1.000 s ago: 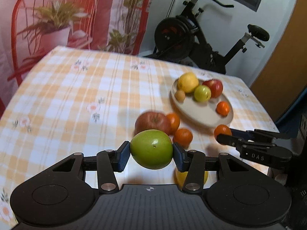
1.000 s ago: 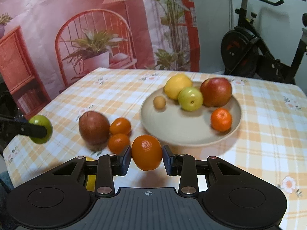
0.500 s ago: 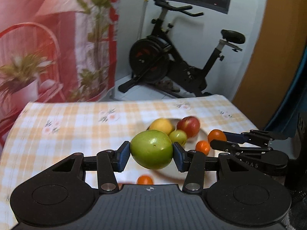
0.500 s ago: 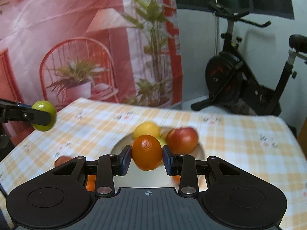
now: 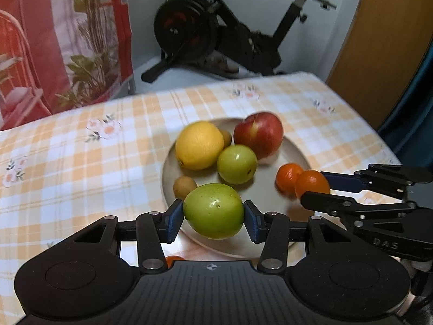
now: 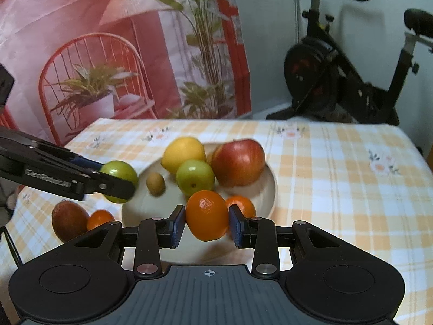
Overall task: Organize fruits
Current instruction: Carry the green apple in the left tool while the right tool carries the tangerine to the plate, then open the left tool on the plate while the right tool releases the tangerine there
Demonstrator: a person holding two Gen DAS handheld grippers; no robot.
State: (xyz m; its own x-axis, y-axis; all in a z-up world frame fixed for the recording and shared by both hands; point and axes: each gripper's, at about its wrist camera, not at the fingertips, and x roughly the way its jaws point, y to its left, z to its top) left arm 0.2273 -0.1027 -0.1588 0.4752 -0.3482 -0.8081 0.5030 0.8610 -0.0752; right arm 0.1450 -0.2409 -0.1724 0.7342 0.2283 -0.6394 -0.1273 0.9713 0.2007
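Observation:
My left gripper [image 5: 213,218] is shut on a green apple [image 5: 213,210], held just above the near rim of the beige plate [image 5: 263,189]. My right gripper [image 6: 207,223] is shut on an orange [image 6: 207,214] over the plate's near edge [image 6: 173,246]; from the left wrist view it comes in from the right with that orange [image 5: 312,185]. The plate carries a lemon [image 5: 199,148], a red apple [image 5: 258,134], a smaller green apple [image 5: 236,163], a tangerine [image 5: 288,174] and two small brown fruits [image 5: 184,187]. In the right wrist view the left gripper [image 6: 116,182] holds its apple at the plate's left side.
A brown-red fruit [image 6: 69,223] and a tangerine [image 6: 99,218] lie on the checked tablecloth [image 6: 338,178] left of the plate. Another small orange fruit [image 5: 174,258] shows under my left gripper. An exercise bike [image 5: 230,32] stands beyond the table's far edge.
Both grippers have moved with their fruit toward the plate and now hang over it. The left one swung right and dipped; the loose fruits on the cloth have dropped out of its view.

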